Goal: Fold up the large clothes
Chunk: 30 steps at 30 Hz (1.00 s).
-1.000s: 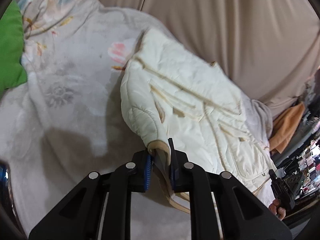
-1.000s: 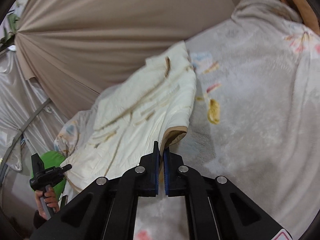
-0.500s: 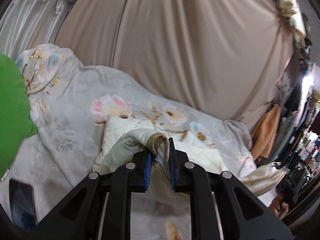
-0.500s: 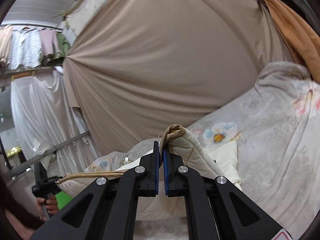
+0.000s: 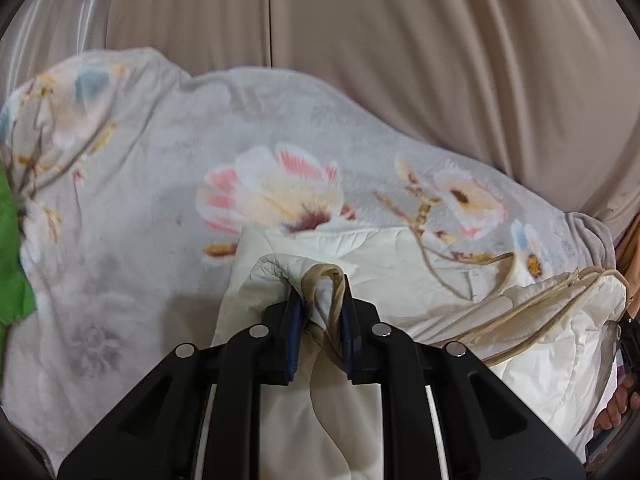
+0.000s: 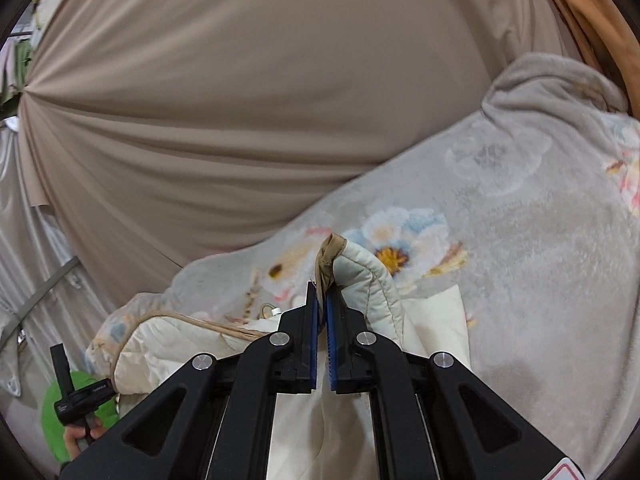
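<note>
A cream quilted jacket with tan trim lies folded over on a grey floral blanket. My left gripper is shut on the jacket's tan-trimmed edge, held just above the folded body. My right gripper is shut on another tan-trimmed corner of the jacket, lifted over the blanket. The rest of the jacket sags between the two grippers. In the right wrist view the left gripper's handle and the hand holding it show at lower left.
A beige curtain hangs behind the blanket. A green cushion sits at the left edge. An orange cloth hangs at the far right. The other hand shows at the right edge.
Both grippers carried the jacket's held edges up and forward over its body, folding it onto itself. Both views now sit lower and closer to the blanket.
</note>
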### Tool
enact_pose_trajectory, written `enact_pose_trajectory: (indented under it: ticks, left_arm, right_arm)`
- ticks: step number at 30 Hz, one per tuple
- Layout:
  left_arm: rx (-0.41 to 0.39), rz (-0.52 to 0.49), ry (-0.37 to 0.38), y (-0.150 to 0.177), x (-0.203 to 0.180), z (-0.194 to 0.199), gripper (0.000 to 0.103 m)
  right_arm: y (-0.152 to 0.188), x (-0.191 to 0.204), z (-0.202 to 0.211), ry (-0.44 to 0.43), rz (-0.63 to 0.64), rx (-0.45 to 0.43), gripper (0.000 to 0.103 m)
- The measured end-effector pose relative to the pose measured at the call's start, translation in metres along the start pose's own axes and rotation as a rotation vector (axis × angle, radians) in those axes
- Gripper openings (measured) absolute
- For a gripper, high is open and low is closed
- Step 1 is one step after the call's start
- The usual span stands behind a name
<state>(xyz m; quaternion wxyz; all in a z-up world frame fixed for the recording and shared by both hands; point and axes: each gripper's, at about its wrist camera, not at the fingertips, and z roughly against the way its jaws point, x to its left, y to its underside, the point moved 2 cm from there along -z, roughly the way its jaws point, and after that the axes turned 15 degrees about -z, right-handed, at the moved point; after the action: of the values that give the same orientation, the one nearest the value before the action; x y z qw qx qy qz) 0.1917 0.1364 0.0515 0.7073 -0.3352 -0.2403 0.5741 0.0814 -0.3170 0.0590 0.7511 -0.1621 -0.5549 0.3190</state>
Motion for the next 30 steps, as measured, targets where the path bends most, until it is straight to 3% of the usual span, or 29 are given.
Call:
enact_pose_trajectory:
  ticks: [8,14,17,21,25,27,30]
  left_arm:
    - [0.058,-0.015,-0.011,0.014,-0.001,-0.042,0.018]
    - [0.005,-0.049,-0.031,0.021,-0.007,-0.023,0.017]
    - [-0.098,-0.061,0.0,0.025,-0.01,0.026,0.017]
    - [-0.275,-0.043,0.075,0.044,-0.004,0.114,0.017]
    - [-0.372,0.056,0.176,0.066,0.008,0.187,0.015]
    - [-0.393,0.068,0.196,0.063,0.008,0.194,0.015]
    - [-0.363,0.032,0.137,0.049,0.001,0.17,0.014]
  right_arm:
    - [0.013,-0.035,-0.044,0.091,-0.034,0.064,0.004]
    - [0.019,-0.038,-0.04,0.082,-0.019,0.054,0.004]
    - [0.017,-0.025,-0.004,-0.016,0.0,0.006,0.004]
    - [0.026,0.0,0.089,-0.207,0.099,-0.09,0.004]
    - [0.052,0.01,0.176,-0.312,0.18,-0.169,0.004]
    - [0.058,0.013,0.193,-0.33,0.179,-0.181,0.004]
    - [0.053,0.017,0.177,-0.285,0.199,-0.189,0.004]
